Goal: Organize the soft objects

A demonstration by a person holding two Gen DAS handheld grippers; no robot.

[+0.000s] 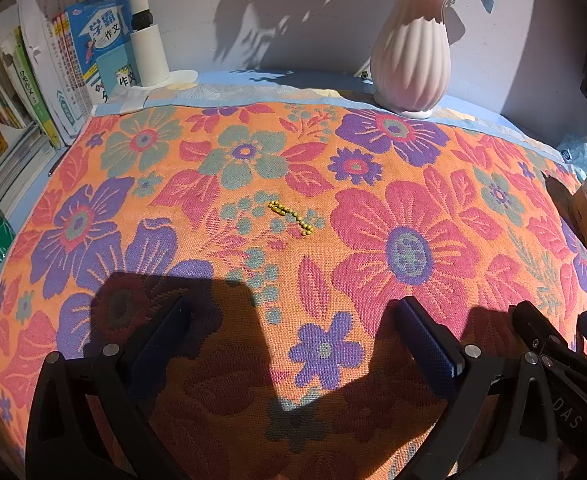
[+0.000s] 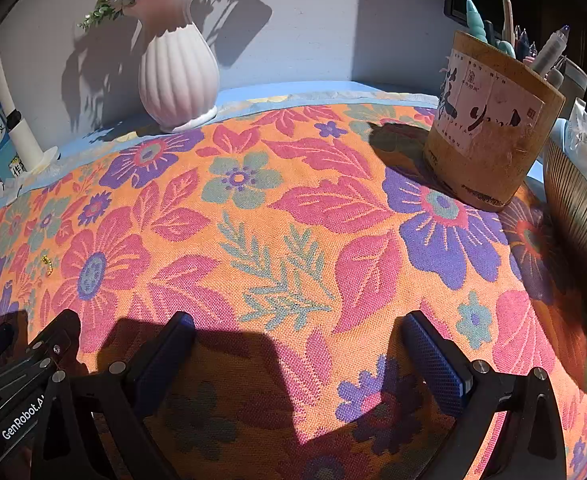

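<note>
Item 1, books (image 1: 53, 64), at 10 o'clock in the left wrist view: we are seeing them standing upright at the tabletop's edge, beside a white lamp post (image 1: 143, 24).

Item 2, floral cloth (image 1: 253, 152), the soft thing we are judging to be the task's object: it is lying spread flat over the tabletop, filling the middle of both views.

Item 3, yellow bead chain (image 1: 291, 213), lying loose on the cloth at 12 o'clock from the left gripper (image 1: 293, 344). Risk: we are expecting it to slide off or tangle if the cloth gets lifted first.

Item 4, left gripper: we are holding it wide open and empty, low over the cloth.

Item 5, pink vase (image 1: 411, 56), standing at the cloth's far border at 1 o'clock. Risk: pulling the cloth may be tipping it.

Item 6, right gripper (image 2: 293, 356): likewise wide open, holding nothing.

Item 7, pen holder (image 2: 489, 128), standing on the cloth at 2 o'clock. Risk: it is weighing the cloth down, so tugging could topple it.
</note>
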